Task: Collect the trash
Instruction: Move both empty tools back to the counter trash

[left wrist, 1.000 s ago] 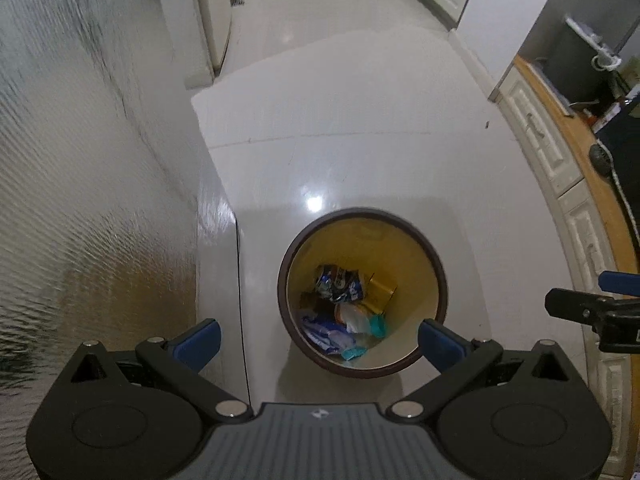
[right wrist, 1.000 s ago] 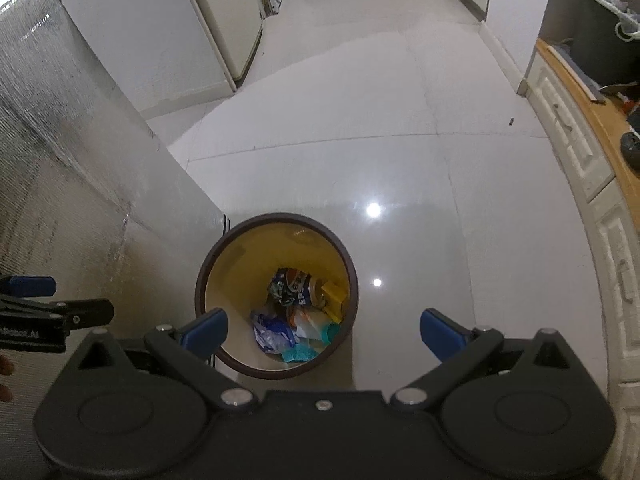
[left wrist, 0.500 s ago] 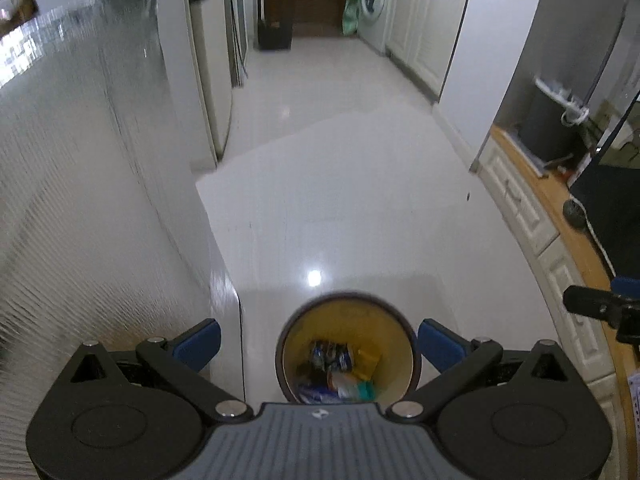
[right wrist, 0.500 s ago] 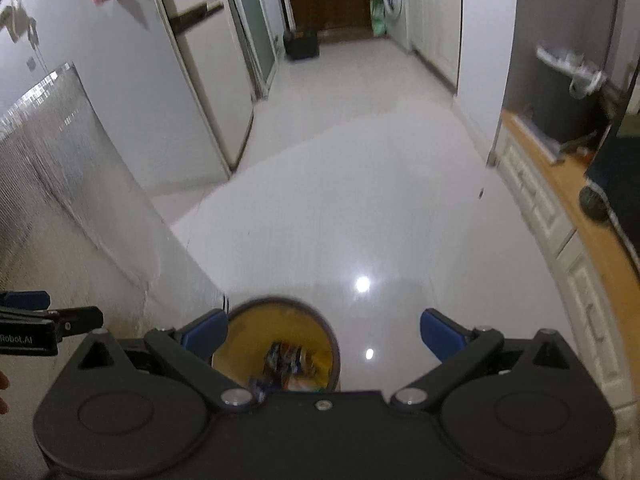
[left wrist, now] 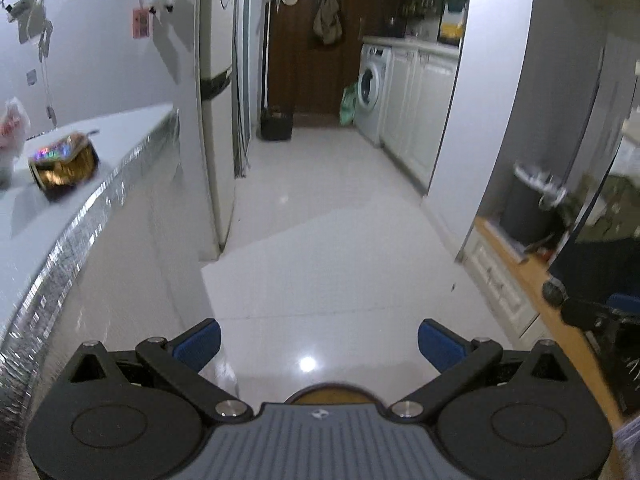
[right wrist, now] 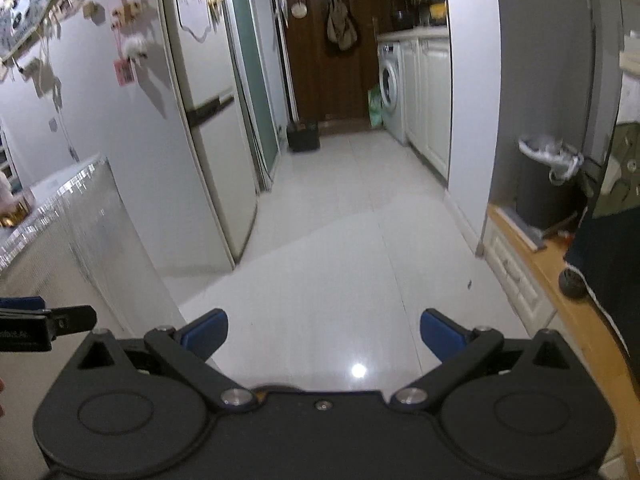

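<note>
My left gripper is open and empty, pointing down the hallway. Only the far rim of the brown trash bin shows just beyond its body; the trash inside is hidden. A shiny gold and multicoloured wrapper lies on the silver-edged counter at the left. My right gripper is open and empty; a sliver of the bin's rim shows at its body. The right gripper also shows in the left wrist view, the left gripper in the right wrist view.
A fridge stands past the counter on the left. A washing machine and white cabinets line the hallway's right side. A dark bin with a white liner stands on a wooden ledge at the right. The white tiled floor runs ahead.
Both grippers have tilted up from looking down into the trash bin to looking along the hallway. The bin has slid out of view beneath them. The counter top with the wrapper has come into view.
</note>
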Demonstrator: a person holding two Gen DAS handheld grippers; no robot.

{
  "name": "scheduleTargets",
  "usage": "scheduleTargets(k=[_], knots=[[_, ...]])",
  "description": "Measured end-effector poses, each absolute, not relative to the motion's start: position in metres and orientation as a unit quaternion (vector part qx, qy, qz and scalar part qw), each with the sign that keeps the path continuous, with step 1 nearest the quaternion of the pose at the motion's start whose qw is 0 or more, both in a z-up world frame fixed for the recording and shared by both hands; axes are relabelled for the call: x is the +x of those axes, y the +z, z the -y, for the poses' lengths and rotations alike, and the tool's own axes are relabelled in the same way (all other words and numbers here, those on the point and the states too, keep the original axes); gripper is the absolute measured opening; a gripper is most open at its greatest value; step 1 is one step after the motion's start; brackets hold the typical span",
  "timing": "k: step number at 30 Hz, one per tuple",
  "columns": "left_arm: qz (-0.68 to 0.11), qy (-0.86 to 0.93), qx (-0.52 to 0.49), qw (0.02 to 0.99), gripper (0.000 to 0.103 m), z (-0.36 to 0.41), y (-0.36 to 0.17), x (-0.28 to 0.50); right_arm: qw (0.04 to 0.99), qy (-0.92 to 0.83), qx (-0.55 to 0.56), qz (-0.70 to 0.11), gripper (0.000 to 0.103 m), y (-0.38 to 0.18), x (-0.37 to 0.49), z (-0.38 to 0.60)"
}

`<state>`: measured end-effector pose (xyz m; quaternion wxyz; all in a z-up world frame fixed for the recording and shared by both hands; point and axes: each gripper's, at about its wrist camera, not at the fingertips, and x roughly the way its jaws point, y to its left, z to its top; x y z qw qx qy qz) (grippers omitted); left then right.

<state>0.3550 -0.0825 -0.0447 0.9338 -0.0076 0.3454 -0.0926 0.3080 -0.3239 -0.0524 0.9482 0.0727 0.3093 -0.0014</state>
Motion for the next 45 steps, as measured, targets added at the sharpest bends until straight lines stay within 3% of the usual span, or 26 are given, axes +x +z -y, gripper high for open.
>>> scheduleTargets(k=[19,29,45], knots=[[-0.222,-0.07,-0.002,0.973,0.103,0.024,0.103,0.354,0.979,0.084,0.018,-0.184,0.103,0.052,0.299,0.263],[-0.195,-0.034,-0.014,0.98,0.103,-0.041,0.108,0.38,0.975,0.154,0.016,-0.16,0.103,0.074,0.329,0.195],[-0.188,-0.032,-0.024,0.981,0.101,-0.14,0.086,0.424,0.956,0.234,0.026,-0.175,0.103,0.05,0.402,0.09]])
